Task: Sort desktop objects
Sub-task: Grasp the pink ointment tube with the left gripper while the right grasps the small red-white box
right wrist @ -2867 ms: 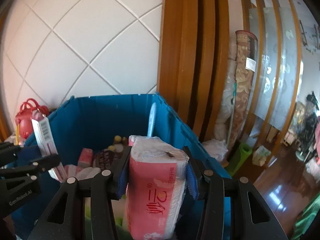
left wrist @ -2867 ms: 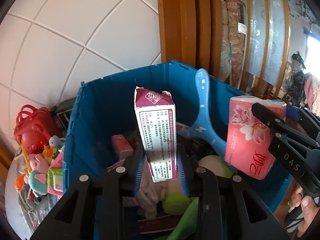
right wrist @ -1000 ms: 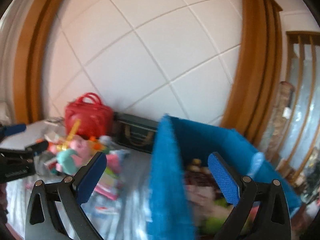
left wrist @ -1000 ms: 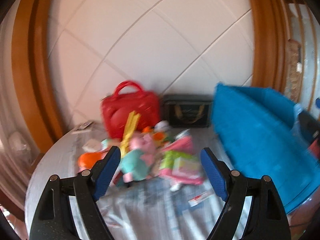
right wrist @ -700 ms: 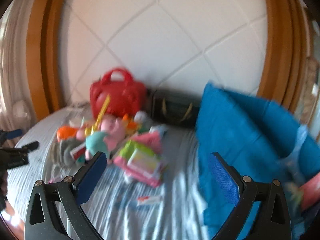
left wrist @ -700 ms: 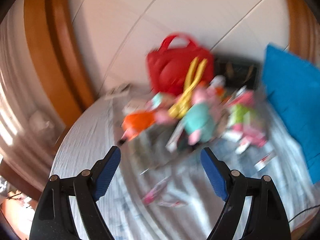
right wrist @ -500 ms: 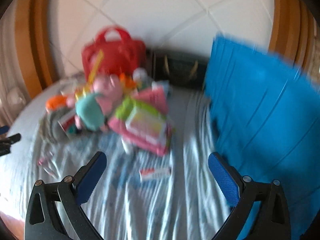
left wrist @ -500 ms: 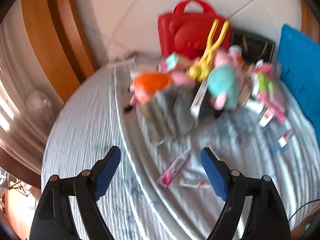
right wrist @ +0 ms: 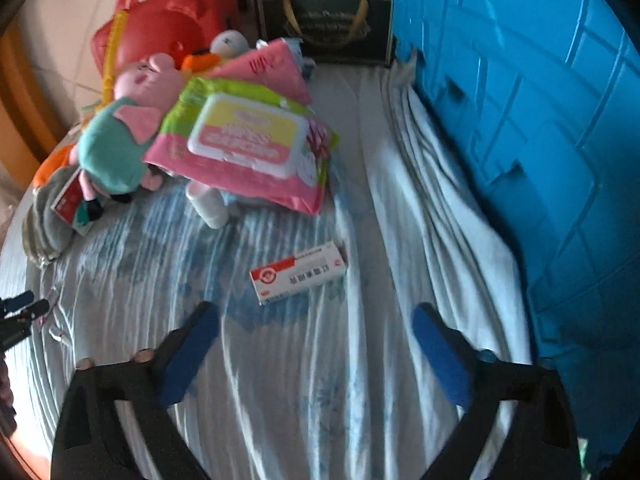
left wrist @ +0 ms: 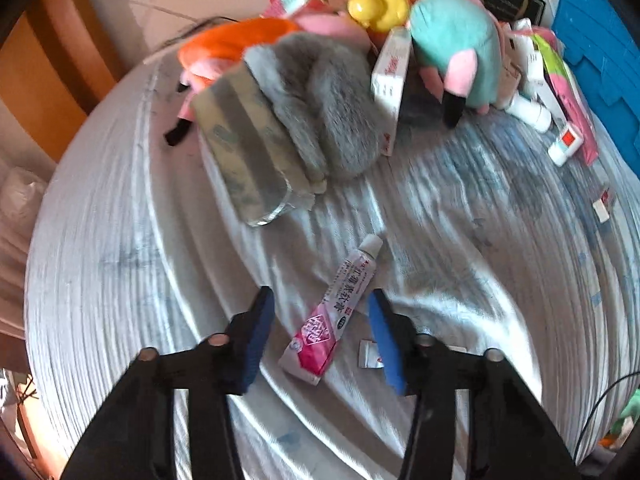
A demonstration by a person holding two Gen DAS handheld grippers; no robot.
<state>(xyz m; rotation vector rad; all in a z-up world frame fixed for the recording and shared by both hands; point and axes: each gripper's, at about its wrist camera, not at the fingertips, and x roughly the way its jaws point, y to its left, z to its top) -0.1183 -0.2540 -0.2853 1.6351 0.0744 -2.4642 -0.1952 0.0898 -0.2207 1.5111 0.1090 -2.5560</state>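
A pink and white ointment tube (left wrist: 334, 310) lies on the striped cloth, its lower half between the blue pads of my left gripper (left wrist: 320, 312). That gripper's jaws are closing and the pads stand clear of the tube on both sides. In the right wrist view a small red and white medicine box (right wrist: 298, 273) lies on the cloth just ahead of my right gripper (right wrist: 316, 322). Its jaws are closing too, still wide, with nothing between them. The blue crate (right wrist: 540, 140) stands at the right.
A heap fills the far side: grey furry slipper (left wrist: 308, 104), teal and pink plush pig (left wrist: 454, 46), wet wipes pack (right wrist: 240, 144), red plastic bag (right wrist: 160, 24), black box (right wrist: 324, 24). A small white sachet (left wrist: 370, 358) lies beside the left gripper's right finger. The table edge curves at the left.
Both grippers have dropped from above the crate towards the cloth and tipped downwards. The left jaws have narrowed around the tube; the right jaws have narrowed slightly above the medicine box.
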